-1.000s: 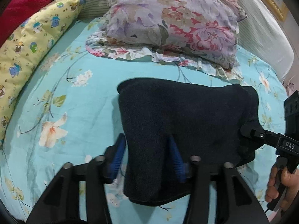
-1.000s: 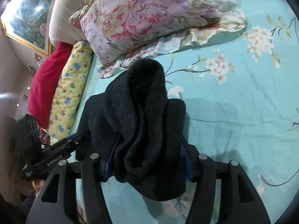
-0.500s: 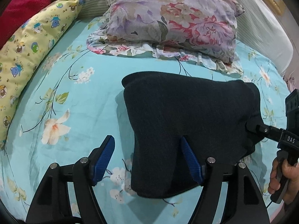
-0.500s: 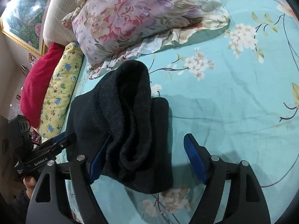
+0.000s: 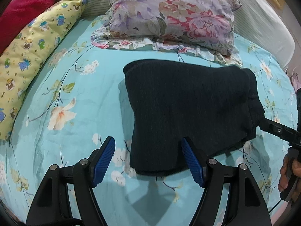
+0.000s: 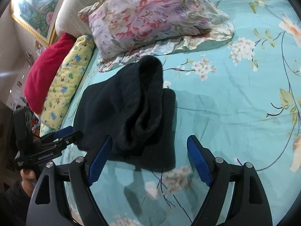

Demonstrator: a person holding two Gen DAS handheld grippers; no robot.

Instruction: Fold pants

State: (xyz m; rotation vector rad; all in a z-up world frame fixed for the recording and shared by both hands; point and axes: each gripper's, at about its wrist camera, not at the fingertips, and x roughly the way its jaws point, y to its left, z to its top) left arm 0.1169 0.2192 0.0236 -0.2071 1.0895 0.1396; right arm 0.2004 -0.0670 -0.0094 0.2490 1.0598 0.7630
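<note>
The dark navy pants point(image 5: 188, 105) lie folded into a thick stack on the turquoise floral bed sheet point(image 5: 79, 101). In the right wrist view the pants point(image 6: 129, 111) show their bunched layered end. My left gripper point(image 5: 148, 146) is open, its blue pads either side of the stack's near corner, not gripping. My right gripper point(image 6: 148, 146) is open just in front of the stack's end. The right gripper also shows at the right edge of the left wrist view point(image 5: 278, 131), and the left gripper shows at the left of the right wrist view point(image 6: 56, 139).
A floral pillow point(image 5: 175, 13) lies just behind the pants. A yellow cartoon-print bolster point(image 5: 32, 52) and a red cushion point(image 5: 22, 13) line the left side. A padded headboard point(image 6: 73, 13) and a framed picture point(image 6: 35, 5) stand behind the bed.
Both grippers have opened and let go of the pants. They have drawn back a little, and the folded stack now rests on the sheet.
</note>
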